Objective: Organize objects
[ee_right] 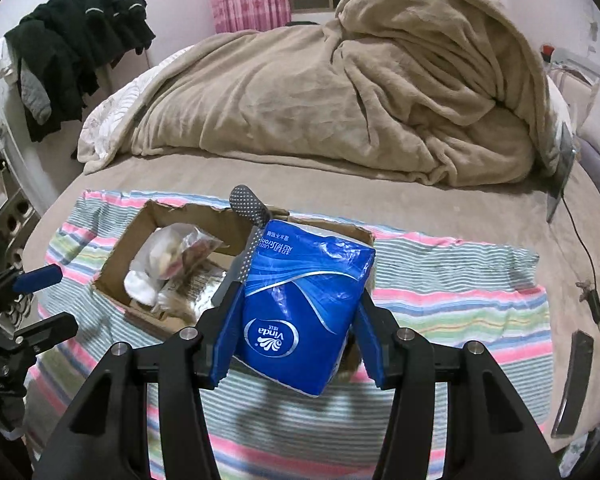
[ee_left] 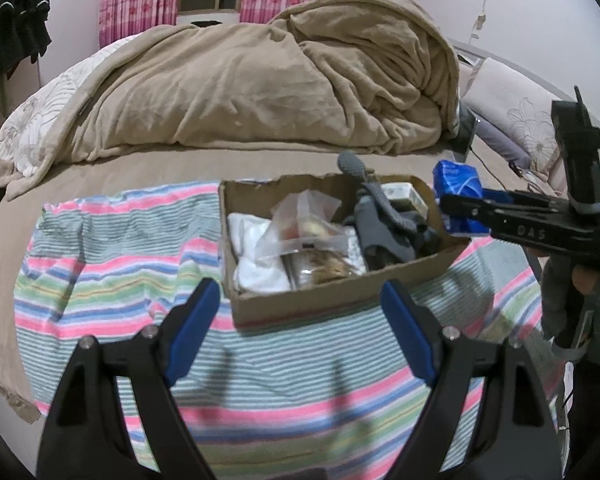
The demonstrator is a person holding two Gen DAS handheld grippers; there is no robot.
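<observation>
While the right gripper (ee_right: 296,336) pinches a blue tissue pack (ee_right: 300,312) hiding the cardboard box's (ee_right: 120,252) right half, the left gripper's (ee_left: 300,332) fingers are spread.

tissue pack (ee_right: 300,312) — blue plastic Vinda, logo upside-down to me, tilted, held in air over box's near-right edge | cardboard box (ee_left: 340,300) — open top, torn rim, sits on striped cloth, holds white cloth, clear bag w/ snacks, grey dotted glove sticking up past the rim

Bed (ee_right: 340,176), tan blanket (ee_right: 340,92), striped cloth (ee_right: 440,300), perhaps a remote (ee_right: 572,384)
</observation>
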